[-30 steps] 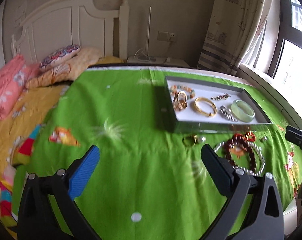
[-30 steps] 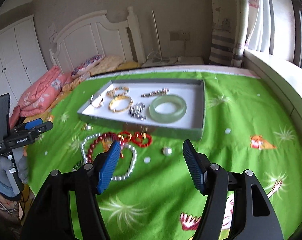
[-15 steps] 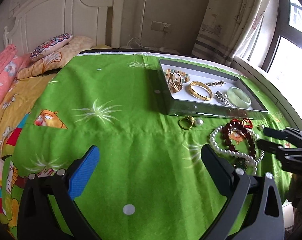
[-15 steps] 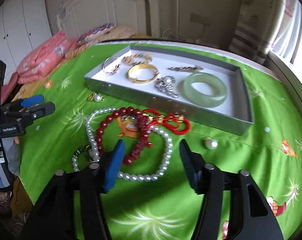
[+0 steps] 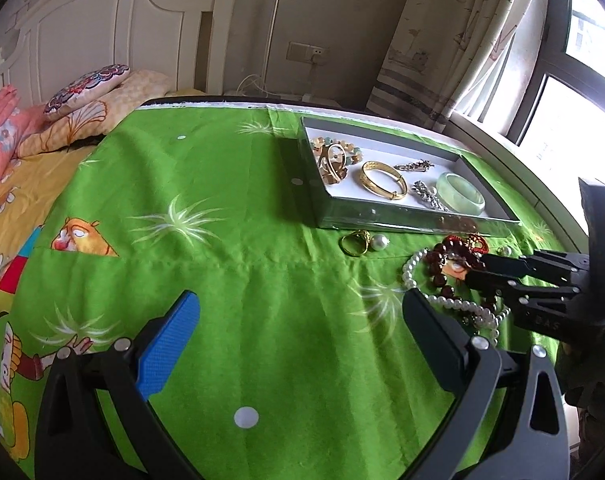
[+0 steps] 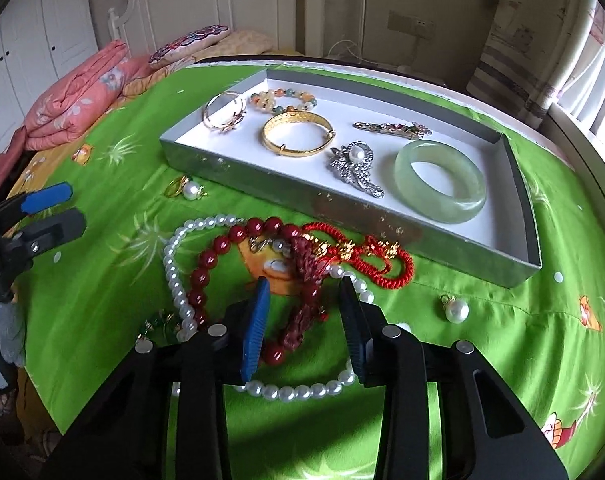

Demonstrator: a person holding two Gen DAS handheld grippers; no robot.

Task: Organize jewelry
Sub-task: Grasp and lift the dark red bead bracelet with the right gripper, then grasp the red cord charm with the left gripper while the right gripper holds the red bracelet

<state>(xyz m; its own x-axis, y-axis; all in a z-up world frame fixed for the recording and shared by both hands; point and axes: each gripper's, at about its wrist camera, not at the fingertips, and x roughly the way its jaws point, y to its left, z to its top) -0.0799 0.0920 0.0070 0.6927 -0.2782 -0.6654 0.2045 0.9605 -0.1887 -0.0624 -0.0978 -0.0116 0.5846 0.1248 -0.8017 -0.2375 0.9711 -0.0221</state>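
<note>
Item: dark red bead bracelet (image 6: 302, 312), tangled in pearl necklace (image 6: 174, 280), near the tray (image 6: 238, 178). My right claw (image 6: 304, 320) straddles it, jaws partly open (nothing gripped); my left claw (image 5: 302, 340) gapes wide, empty.

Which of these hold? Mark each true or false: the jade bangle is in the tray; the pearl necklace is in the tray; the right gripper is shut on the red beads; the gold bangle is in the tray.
1. The jade bangle lies in the tray. True.
2. The pearl necklace lies in the tray. False: it lies on the green cloth, in front of the tray.
3. The right gripper is shut on the red bead bracelet. False: its fingers are apart, straddling the beads.
4. The gold bangle lies in the tray. True.
</note>
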